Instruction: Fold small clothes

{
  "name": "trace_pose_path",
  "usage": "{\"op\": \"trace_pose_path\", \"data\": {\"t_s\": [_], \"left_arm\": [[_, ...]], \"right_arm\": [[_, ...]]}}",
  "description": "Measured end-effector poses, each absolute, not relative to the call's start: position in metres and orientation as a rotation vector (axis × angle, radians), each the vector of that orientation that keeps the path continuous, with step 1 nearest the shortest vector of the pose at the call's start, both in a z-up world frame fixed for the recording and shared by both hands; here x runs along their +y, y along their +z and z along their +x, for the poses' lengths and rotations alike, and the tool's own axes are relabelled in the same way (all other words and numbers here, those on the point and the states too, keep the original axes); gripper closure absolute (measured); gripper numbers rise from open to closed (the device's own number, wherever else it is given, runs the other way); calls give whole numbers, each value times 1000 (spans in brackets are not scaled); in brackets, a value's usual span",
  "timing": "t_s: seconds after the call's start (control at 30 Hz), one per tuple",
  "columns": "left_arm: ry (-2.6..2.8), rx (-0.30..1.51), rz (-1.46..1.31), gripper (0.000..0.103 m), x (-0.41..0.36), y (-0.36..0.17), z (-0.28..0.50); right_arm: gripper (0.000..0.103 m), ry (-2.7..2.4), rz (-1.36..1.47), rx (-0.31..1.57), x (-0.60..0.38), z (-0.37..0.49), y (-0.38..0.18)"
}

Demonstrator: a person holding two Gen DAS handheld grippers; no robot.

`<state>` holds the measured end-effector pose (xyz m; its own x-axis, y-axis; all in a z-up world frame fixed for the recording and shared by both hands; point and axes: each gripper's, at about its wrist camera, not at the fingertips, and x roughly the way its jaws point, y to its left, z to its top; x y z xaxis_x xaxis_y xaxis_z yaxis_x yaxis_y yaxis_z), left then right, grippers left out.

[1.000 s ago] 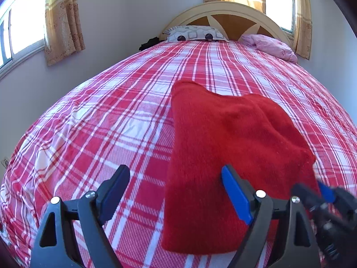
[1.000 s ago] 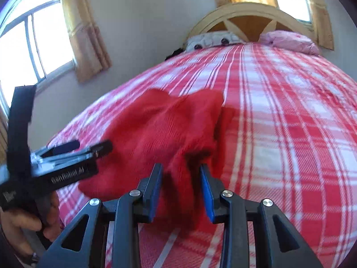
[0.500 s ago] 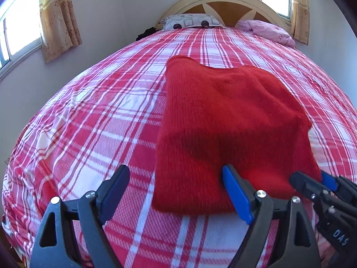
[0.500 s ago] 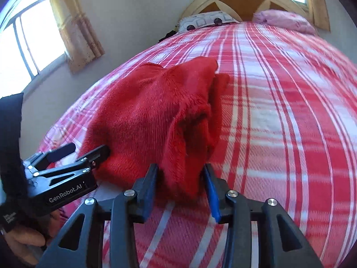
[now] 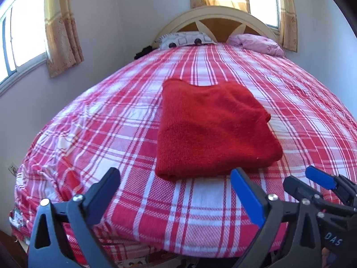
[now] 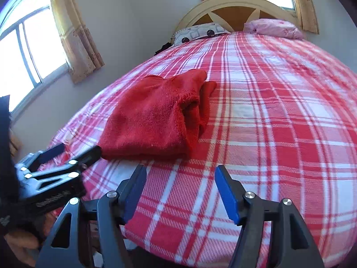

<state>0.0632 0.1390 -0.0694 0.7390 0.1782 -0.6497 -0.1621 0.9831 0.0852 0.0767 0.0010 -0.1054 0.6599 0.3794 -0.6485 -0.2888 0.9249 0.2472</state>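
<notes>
A red knitted sweater [image 5: 212, 129] lies folded into a thick rectangle on the plaid bed cover [image 5: 125, 134]. My left gripper [image 5: 175, 176] hovers just short of its near edge, jaws opening wide, nothing between them. My right gripper [image 6: 181, 170] hangs over bare cover to the right of the sweater [image 6: 156, 118], jaws also opening and empty. Each view catches the other tool: the right gripper [image 5: 301, 176] at the lower right, the left gripper [image 6: 78, 149] at the lower left with a tip close to the sweater's near corner.
The bed fills both views, and its near edge [image 5: 178, 250] drops off just below the grippers. A patterned pillow [image 5: 185, 40] and a pink pillow [image 5: 256, 44] lie by the headboard [image 5: 214, 20]. A wall with curtained windows [image 5: 62, 26] runs along the left side.
Both grippers have drawn back from the sweater toward the bed's near edge. The right gripper let go of the sweater's near fold and spread its jaws; the left jaws widened.
</notes>
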Motion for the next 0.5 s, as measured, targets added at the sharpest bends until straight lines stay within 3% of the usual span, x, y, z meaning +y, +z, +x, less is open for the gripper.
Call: {"op": "trace_pose_path", "data": {"t_s": [0.2, 0.5], "left_arm": [[171, 645, 38, 0, 131, -51, 45], [129, 548, -14, 0, 121, -14, 12]], "right_arm": [[38, 335, 101, 678, -11, 50, -84], [34, 280, 100, 452, -33, 3, -7]]}}
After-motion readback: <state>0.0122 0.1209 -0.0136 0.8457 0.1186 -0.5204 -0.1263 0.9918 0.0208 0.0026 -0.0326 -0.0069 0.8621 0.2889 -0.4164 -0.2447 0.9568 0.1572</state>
